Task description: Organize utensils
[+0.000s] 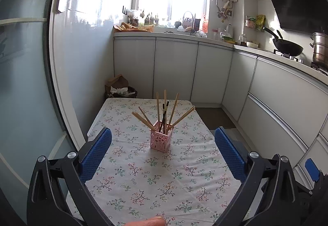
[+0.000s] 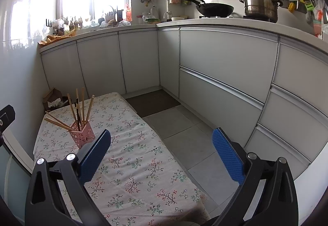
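Observation:
A pink perforated holder (image 1: 160,137) stands upright on the floral tablecloth (image 1: 143,185). Several wooden chopsticks (image 1: 157,110) and dark chopsticks (image 1: 164,115) stand fanned out inside it. My left gripper (image 1: 163,135) is open and empty, its blue pads (image 1: 96,154) wide apart, the holder beyond them. In the right wrist view the holder (image 2: 83,135) with its chopsticks (image 2: 82,105) stands at the left of the table (image 2: 133,164). My right gripper (image 2: 162,136) is open and empty, to the right of the holder, over the table's right edge.
White kitchen cabinets (image 2: 215,74) run along the back and right. A wok (image 2: 215,9) and a steel pot (image 2: 260,3) sit on the stove. A bin with a paper bag (image 1: 120,87) stands behind the table. Grey floor tiles (image 2: 184,133) lie to the table's right.

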A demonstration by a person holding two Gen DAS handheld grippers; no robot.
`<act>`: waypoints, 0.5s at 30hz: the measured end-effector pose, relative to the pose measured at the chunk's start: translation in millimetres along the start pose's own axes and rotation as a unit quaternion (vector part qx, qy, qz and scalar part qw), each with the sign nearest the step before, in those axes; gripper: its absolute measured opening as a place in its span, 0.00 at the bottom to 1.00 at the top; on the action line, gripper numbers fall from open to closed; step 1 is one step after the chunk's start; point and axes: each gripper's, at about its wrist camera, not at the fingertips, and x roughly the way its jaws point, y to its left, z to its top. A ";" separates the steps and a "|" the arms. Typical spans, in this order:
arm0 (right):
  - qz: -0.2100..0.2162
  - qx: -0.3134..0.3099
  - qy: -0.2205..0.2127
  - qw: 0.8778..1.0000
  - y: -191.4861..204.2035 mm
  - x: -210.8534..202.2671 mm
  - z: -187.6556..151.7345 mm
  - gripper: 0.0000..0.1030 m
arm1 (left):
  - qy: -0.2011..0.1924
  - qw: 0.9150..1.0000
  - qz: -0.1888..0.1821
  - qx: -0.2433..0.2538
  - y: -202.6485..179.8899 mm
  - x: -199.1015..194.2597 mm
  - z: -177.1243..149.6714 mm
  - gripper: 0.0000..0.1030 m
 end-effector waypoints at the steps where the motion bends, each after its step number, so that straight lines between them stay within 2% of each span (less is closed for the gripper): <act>1: 0.001 0.000 0.001 1.000 0.6 0.3 -0.1 0.94 | -0.001 1.000 0.001 0.000 0.4 -0.2 0.3 0.93; 15: 0.008 0.000 0.010 1.000 0.2 1.3 -2.8 0.94 | 0.002 1.000 0.001 0.001 -0.1 0.0 -0.3 0.93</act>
